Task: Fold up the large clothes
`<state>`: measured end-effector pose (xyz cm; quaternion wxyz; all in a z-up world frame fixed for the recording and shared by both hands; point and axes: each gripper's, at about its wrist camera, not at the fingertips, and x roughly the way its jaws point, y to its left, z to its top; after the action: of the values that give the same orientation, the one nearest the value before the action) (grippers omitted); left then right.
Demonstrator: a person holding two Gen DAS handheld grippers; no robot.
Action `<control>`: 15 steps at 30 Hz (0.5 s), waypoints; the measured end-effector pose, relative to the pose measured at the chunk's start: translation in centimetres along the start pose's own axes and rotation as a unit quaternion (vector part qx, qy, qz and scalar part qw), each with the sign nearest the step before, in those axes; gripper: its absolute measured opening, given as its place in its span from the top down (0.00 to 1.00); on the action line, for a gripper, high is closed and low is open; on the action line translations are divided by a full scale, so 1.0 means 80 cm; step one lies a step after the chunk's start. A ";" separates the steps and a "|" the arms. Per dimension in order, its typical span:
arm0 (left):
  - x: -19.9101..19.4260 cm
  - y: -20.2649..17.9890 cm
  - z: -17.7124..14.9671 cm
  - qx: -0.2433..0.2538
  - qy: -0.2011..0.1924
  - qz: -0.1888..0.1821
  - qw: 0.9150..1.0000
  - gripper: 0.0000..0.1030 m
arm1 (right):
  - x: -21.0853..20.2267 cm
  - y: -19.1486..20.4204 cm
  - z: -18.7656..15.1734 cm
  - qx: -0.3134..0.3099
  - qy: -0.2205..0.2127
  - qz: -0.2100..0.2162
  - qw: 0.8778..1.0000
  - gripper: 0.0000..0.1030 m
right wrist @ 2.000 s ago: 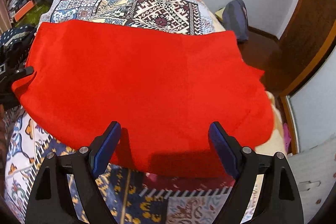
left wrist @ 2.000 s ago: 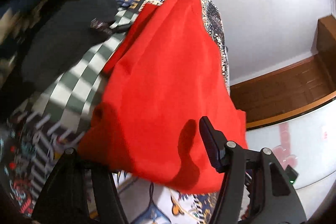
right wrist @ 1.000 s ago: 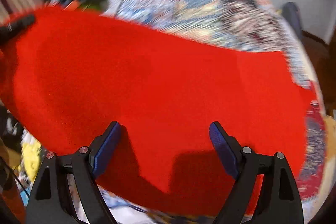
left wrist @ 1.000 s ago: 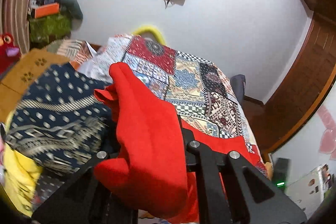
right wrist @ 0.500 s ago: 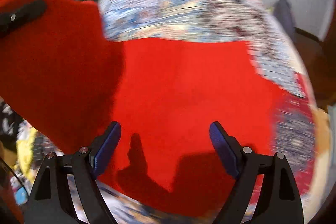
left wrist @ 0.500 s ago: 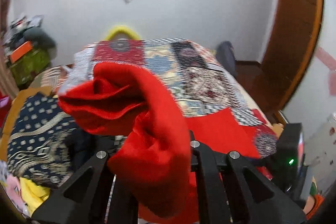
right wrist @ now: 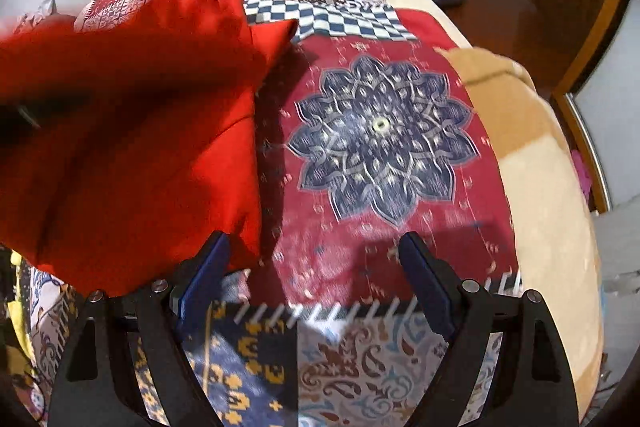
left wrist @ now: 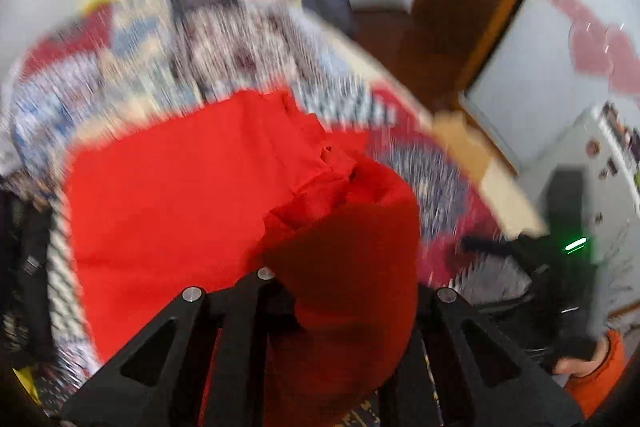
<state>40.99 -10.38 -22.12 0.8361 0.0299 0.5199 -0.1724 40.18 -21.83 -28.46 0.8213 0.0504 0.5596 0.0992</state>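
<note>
Left gripper (left wrist: pixel 348 291): jaws pinched on a bunched fold of the red garment (left wrist: pixel 172 211), cloth wrapping over the fingertips so the pads aren't visible. The left wrist view is motion-blurred.

Right gripper (right wrist: pixel 316 279): jaws spread wide, nothing between them. Its left blue pad (right wrist: pixel 204 279) sits just beside the garment's near edge; can't tell if it touches.

Red garment (right wrist: pixel 132 147) lies doubled over on the left half of the patchwork bedspread (right wrist: pixel 384 131), one folded corner pointing toward the far edge. The blue mandala panel to its right is uncovered. A beige blanket (right wrist: pixel 540 187) runs along the bed's right edge.
</note>
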 end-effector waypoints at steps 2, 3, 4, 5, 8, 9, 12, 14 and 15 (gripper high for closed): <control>0.017 -0.001 -0.012 0.002 0.022 0.003 1.000 0.89 | -0.004 -0.004 -0.008 -0.002 0.002 -0.009 1.000 0.18; 0.018 0.001 -0.016 0.004 0.025 0.001 1.000 0.87 | -0.007 -0.006 -0.011 -0.005 0.002 -0.017 1.000 0.18; 0.016 0.002 -0.020 0.006 0.026 -0.006 1.000 0.80 | -0.011 -0.008 -0.013 -0.009 0.000 -0.021 1.000 0.18; 0.008 0.002 -0.024 0.008 0.025 -0.019 0.999 0.70 | -0.018 -0.012 -0.016 -0.011 -0.002 -0.022 1.000 0.18; -0.018 -0.002 -0.034 0.019 0.011 -0.047 0.999 0.63 | -0.034 -0.013 -0.019 -0.012 -0.012 -0.024 1.000 0.18; -0.024 -0.008 -0.037 0.026 0.007 -0.046 0.999 0.63 | -0.042 -0.013 -0.018 -0.012 -0.019 -0.023 0.999 0.18; -0.061 -0.016 -0.047 0.051 -0.014 -0.026 0.998 0.61 | -0.073 -0.011 -0.015 -0.015 -0.046 -0.019 0.999 0.18; -0.087 -0.014 -0.056 0.060 -0.032 -0.010 0.998 0.48 | -0.095 -0.006 -0.014 -0.018 -0.065 -0.013 0.998 0.18; -0.099 -0.008 -0.059 0.058 -0.043 0.001 0.997 0.45 | -0.107 -0.002 -0.010 -0.020 -0.078 -0.010 0.997 0.18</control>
<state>33.52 -7.87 -17.20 0.8545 0.0716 0.4727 -0.2031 36.38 -23.89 -20.99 0.8641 0.0362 0.4923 0.0981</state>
